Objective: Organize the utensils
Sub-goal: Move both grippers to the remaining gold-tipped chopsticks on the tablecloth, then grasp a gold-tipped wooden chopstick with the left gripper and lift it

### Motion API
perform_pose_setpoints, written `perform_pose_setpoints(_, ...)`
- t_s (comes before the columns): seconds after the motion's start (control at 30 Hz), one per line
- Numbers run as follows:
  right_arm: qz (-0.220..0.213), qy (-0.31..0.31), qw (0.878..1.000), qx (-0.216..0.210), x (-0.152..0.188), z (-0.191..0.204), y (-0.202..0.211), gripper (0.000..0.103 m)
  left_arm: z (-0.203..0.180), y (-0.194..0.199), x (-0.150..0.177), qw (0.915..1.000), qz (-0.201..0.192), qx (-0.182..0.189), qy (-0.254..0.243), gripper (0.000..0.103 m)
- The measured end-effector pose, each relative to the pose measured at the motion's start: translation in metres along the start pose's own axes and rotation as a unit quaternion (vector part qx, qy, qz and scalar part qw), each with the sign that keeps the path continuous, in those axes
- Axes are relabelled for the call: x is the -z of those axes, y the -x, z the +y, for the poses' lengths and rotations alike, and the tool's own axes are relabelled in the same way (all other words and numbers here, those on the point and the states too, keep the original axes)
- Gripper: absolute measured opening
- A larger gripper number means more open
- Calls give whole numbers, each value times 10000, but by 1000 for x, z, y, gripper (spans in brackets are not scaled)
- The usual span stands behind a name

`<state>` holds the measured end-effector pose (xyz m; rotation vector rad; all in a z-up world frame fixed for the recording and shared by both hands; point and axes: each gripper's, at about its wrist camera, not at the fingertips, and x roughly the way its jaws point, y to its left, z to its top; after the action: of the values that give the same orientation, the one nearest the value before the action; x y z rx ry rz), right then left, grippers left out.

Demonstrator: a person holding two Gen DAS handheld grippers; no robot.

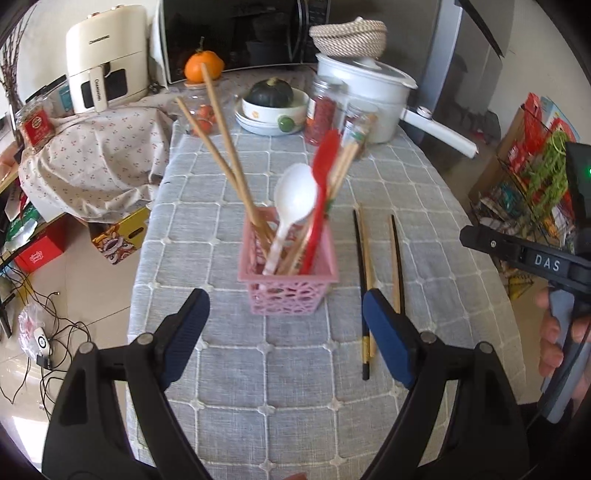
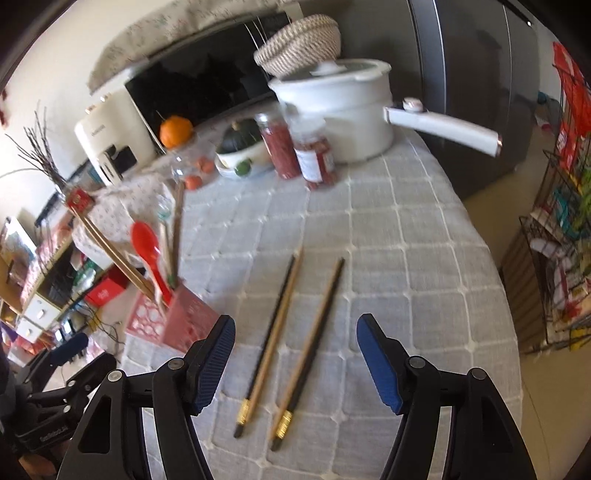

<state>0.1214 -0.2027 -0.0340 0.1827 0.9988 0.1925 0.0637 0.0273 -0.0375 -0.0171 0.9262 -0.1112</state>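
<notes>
A pink lattice basket [image 1: 288,284] stands upright on the grey checked tablecloth [image 1: 258,369]. It holds a white spoon [image 1: 293,201], a red spoon [image 1: 325,155] and several wooden chopsticks [image 1: 221,125]. Loose chopsticks, black and wooden, [image 1: 364,273] lie on the cloth right of the basket; the right wrist view shows them [image 2: 279,332] between my fingers' lines. My left gripper [image 1: 284,332] is open and empty, just in front of the basket. My right gripper [image 2: 295,362] is open and empty, above the chopsticks' near ends. The basket [image 2: 173,321] is at its left.
At the table's far end stand a white pot with a long handle [image 1: 369,96], two jars [image 1: 325,110], a bowl with a dark squash [image 1: 271,105], an orange [image 1: 203,64] and a microwave [image 1: 236,33]. A wire rack [image 2: 561,258] stands right of the table.
</notes>
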Motion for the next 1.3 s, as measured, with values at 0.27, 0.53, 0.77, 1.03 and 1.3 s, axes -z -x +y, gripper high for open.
perform_pose_setpoints(0.27, 465, 107, 9985, 272, 10, -28, 1, 72, -30, 0, 8, 9982, 178, 278, -510, 85)
perform_pose_setpoints(0.53, 722, -1, 9962, 490, 13, -62, -3, 73, -92, -24, 4, 9878, 562, 383, -1403, 71)
perform_pose_setpoints(0.77, 647, 142, 9946, 795, 11, -83, -2, 73, -129, -87, -22, 9813, 1247, 511, -1374, 21)
perform_pose_setpoints(1.03, 716, -20, 9951, 685, 8, -97, -2, 73, -151, -147, -50, 9815, 1501, 565, -1042, 10)
perform_pose_setpoints(1.3, 656, -93, 9963, 556, 2, -99, 1, 73, -146, -175, -58, 9785, 1826, 490, -826, 6)
